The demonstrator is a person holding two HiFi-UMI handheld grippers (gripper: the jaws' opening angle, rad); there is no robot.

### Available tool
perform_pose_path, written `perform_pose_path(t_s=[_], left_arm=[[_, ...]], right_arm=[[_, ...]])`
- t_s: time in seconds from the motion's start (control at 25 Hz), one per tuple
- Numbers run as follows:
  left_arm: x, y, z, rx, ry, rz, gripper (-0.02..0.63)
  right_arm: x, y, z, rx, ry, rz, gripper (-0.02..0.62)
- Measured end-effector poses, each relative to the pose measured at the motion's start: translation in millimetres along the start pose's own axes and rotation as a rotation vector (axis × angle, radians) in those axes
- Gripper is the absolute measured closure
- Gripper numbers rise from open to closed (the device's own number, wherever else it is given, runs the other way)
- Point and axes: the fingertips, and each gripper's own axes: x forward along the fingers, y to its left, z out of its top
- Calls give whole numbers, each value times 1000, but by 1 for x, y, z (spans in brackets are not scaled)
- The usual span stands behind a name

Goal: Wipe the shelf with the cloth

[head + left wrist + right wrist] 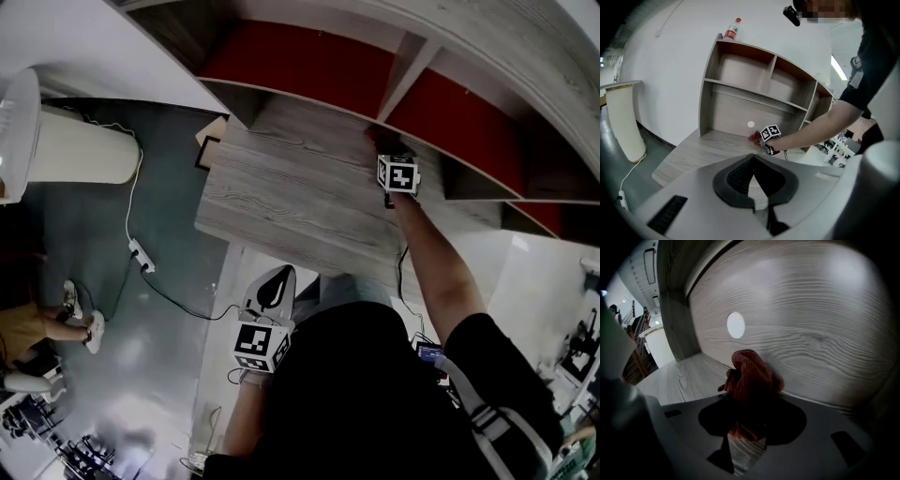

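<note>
At shelf back wall | right gripper pinching red cloth | step: wiping, likely | next: drag sideways, keep pressure | left gripper pressed together, empty

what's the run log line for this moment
right tool: shut on red cloth | cloth: by shelf back panel, lower bay | left tool: shut, empty, away from shelf

A white power strip lies on the grey floor, its white cable running to a cream appliance; a seated person's shoes are nearby; a red-capped bottle stands by the white wall
</note>
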Motion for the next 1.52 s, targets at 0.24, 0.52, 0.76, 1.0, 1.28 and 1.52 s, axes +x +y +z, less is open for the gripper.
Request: perform_pose_path(t_s=[0.24, 0.52, 0.76, 1.0, 1.28, 1.52], left_arm=[[12, -12, -1, 28, 18, -52, 598], [17, -24, -2, 52, 31, -90, 598], [18, -26, -4, 53, 39, -94, 598], [20, -29, -6, 50, 45, -99, 598], [19, -30, -11, 37, 54, -100, 598], [16, -30, -15, 33, 57, -91, 598]], right_arm=[[-27, -75, -22, 121, 11, -142, 443], [-62, -145, -54, 298, 27, -328, 443], [-80, -154, -70, 409, 46, -425, 449], [-97, -145, -89, 512, 59, -461, 449], [-94, -106, -92, 469, 78, -403, 454], [-66, -46, -72, 292, 77, -275, 454]])
